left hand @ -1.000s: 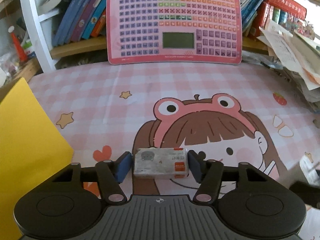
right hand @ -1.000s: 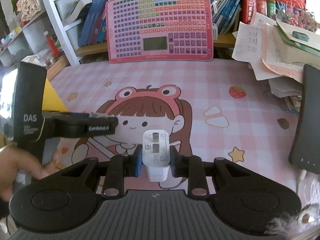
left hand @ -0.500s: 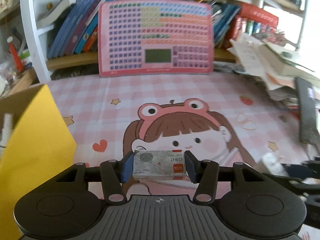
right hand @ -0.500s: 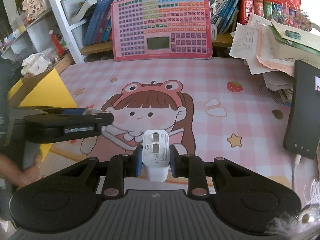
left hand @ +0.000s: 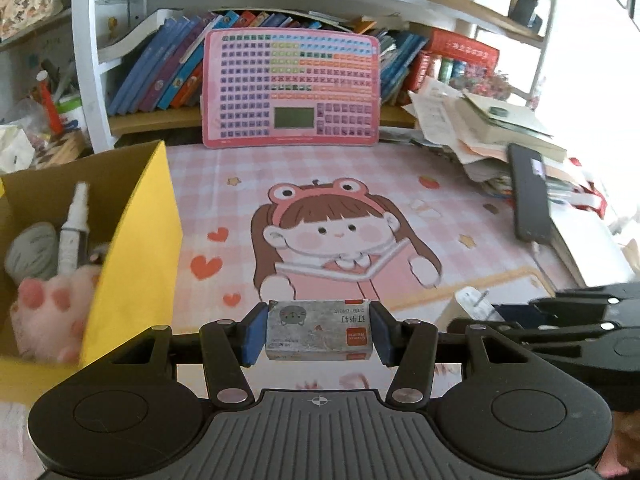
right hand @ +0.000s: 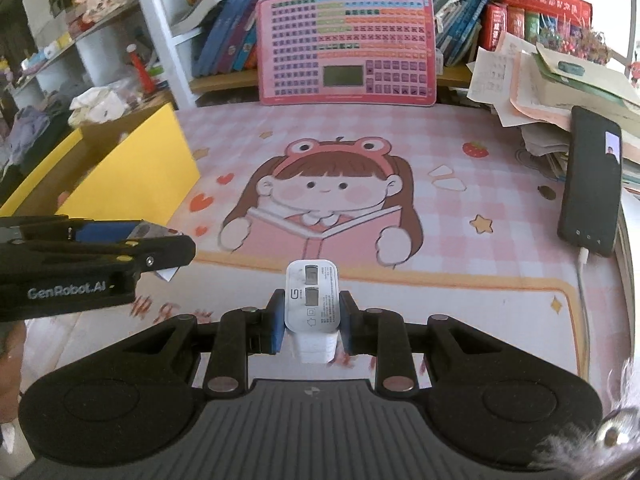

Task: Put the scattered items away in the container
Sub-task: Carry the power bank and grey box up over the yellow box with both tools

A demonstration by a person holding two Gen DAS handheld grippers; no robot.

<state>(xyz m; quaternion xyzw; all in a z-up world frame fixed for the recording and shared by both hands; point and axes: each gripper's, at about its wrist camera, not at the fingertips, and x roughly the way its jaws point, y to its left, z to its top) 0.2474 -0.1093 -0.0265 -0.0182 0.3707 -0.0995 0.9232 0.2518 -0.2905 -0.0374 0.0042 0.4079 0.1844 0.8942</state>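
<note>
With my left gripper [left hand: 319,334] clamped on the staple box [left hand: 319,335] and my right gripper [right hand: 312,322] pinching the white charger [right hand: 312,304], both held above the counter [right hand: 460,240], I should carry each over the yellow box [left hand: 132,240] (already holding a plush paw [left hand: 48,308]) before letting go.

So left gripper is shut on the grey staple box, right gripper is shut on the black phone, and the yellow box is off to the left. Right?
Not quite. In the right wrist view the right gripper is shut on a white charger plug; the black phone leans by the paper stack. The left gripper does hold the grey staple box, and the yellow box is to the left.
</note>
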